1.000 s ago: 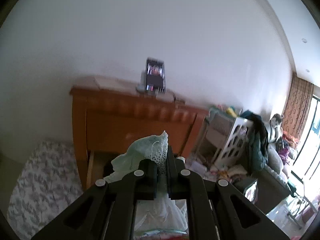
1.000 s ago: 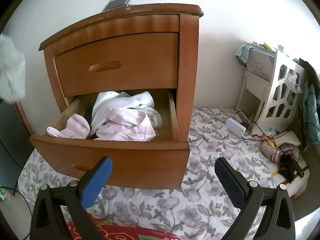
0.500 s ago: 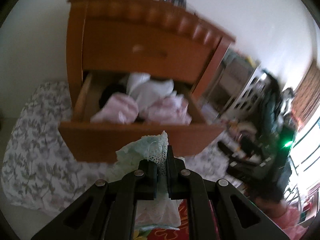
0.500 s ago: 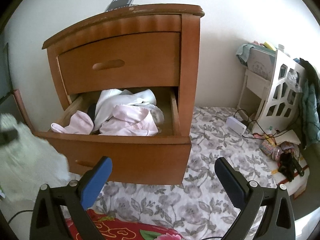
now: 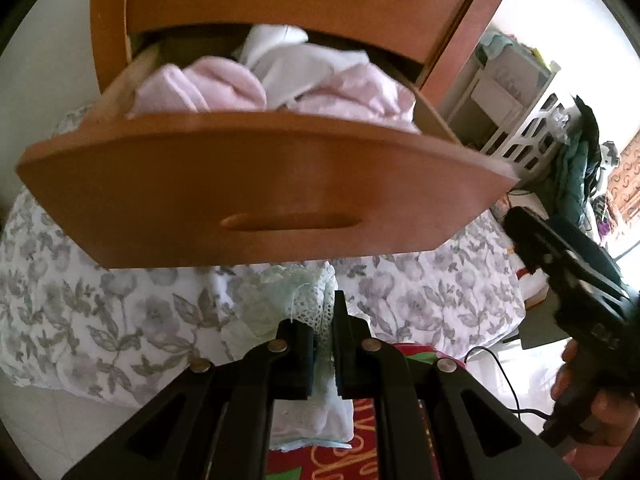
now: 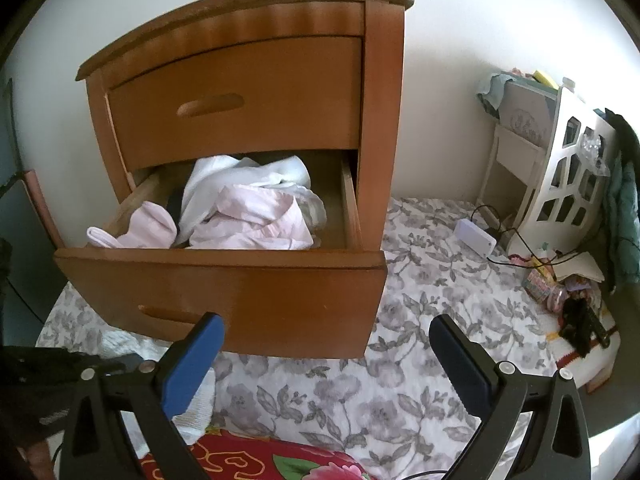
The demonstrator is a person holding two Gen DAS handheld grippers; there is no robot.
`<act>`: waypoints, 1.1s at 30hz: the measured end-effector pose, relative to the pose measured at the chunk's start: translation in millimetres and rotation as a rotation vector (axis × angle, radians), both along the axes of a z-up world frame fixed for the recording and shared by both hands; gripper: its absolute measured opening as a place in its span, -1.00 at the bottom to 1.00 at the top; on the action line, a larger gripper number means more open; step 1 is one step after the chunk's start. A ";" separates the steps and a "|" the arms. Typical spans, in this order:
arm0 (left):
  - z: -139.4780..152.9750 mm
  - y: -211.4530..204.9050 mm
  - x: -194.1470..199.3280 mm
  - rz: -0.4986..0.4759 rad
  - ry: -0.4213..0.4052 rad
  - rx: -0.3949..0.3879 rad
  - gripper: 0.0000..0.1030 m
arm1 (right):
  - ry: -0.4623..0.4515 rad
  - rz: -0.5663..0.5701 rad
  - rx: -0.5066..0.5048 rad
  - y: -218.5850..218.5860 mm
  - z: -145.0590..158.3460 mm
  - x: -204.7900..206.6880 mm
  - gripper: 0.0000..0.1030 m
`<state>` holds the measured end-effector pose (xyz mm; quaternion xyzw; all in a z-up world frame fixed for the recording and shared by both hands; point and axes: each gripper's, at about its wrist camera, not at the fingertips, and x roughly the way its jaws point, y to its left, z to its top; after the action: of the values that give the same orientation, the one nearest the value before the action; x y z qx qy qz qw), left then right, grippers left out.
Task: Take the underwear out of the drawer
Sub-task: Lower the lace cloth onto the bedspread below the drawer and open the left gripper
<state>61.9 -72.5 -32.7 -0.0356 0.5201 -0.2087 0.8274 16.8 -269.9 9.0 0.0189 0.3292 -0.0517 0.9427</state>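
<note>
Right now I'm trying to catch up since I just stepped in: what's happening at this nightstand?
A person is emptying the open bottom drawer of the wooden nightstand with two handheld grippers. The left gripper is shut on a pale green lace-trimmed pair of underwear, held low over the floral bedding in front of the drawer. The right gripper is open and empty, facing the drawer. Pink and white garments are in the drawer, so more remains to take out.

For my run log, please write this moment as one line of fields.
left gripper: shut on pale green lace underwear | right gripper: open, holds nothing | lower drawer: open, pink and white clothes inside
</note>
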 end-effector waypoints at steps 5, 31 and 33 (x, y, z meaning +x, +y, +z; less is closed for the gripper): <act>-14.8 -10.4 11.0 -0.008 0.016 0.027 -0.86 | 0.028 -0.001 -0.003 -1.2 -8.7 6.7 1.00; -36.9 2.5 29.6 0.057 0.036 0.055 0.29 | 0.126 -0.005 -0.053 3.2 -33.9 30.6 1.00; -35.6 6.5 30.2 0.071 0.031 0.046 0.40 | 0.127 -0.004 -0.057 4.2 -33.5 30.1 1.00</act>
<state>92.1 -66.1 -68.4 -0.0381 0.5360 -0.1666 0.8267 46.9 -265.7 -24.5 -0.0105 0.3866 -0.0641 0.9200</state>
